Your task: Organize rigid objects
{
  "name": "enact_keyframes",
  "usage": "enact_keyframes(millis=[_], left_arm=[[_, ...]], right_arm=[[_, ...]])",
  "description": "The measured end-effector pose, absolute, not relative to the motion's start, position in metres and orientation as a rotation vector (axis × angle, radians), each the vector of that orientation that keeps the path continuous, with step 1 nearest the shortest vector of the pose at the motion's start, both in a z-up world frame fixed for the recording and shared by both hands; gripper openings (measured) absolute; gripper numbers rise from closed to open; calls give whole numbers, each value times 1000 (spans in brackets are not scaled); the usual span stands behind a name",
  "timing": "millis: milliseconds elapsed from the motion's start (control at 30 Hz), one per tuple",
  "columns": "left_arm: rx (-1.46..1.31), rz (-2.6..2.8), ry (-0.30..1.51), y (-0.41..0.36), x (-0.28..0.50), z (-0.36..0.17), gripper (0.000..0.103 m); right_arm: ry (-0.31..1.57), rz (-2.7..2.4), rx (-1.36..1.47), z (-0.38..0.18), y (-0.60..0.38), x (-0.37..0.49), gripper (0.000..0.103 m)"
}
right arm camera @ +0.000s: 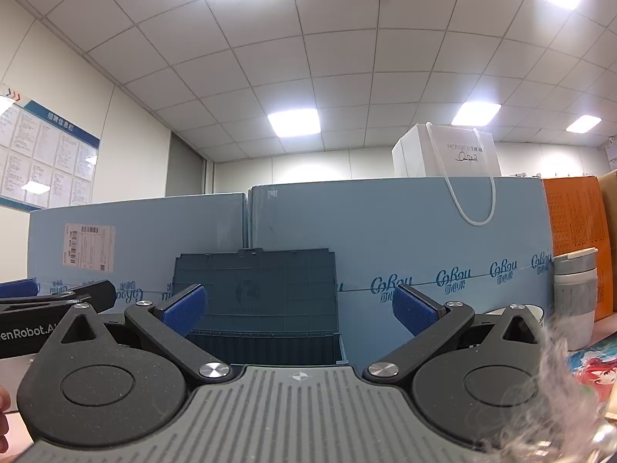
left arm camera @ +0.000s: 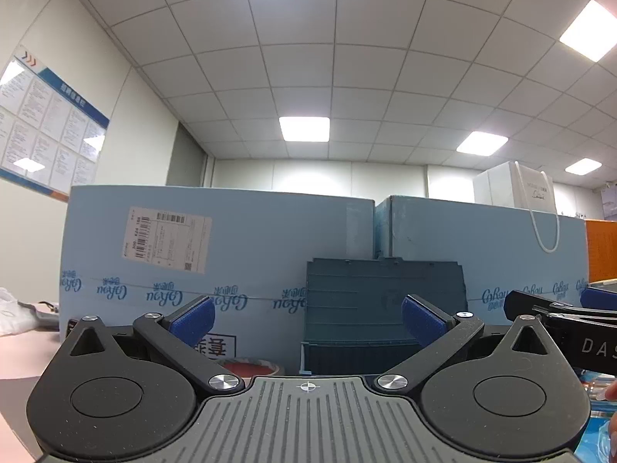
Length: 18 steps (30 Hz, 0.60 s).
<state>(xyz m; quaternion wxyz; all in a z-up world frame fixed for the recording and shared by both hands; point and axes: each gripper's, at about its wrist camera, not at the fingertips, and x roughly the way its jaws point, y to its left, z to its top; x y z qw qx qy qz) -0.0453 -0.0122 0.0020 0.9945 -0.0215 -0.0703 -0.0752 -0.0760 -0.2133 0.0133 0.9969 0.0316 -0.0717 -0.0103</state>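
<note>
In front of the dark blue storage box (left arm camera: 385,308), left wrist view first: left claw (left arm camera: 308,318) has fingers wide apart, nothing between the pads. Box sits dead ahead, slightly right of claw centre, lid standing upright against the pale blue cartons (left arm camera: 216,254) behind it, body open below. A red tape roll (left arm camera: 250,368) lies just left of the box, low and close under the left finger, mostly hidden. Right claw (left arm camera: 570,308) pokes in from the right edge, level with the box lid. Right wrist view: right claw (right arm camera: 299,308) also spread open, empty. Box (right arm camera: 256,297) now sits ahead and left of claw centre, long axis running left-right across the view. A white-and-grey cup (right arm camera: 574,293) stands well right of the box, beside the orange carton (right arm camera: 574,223). Judgement: the tape roll is nearest the left claw, the cup nearer the right; either pick likely ends in the box. Table contents below the claws mostly hidden.
</note>
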Motion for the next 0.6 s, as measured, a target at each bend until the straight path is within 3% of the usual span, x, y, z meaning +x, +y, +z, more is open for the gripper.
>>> enact_keyframes(millis=[600], left_arm=[[-41,-161,-136,-12,-45,2,103]], right_arm=[[-136,-23,59,13,-212,-75,103]])
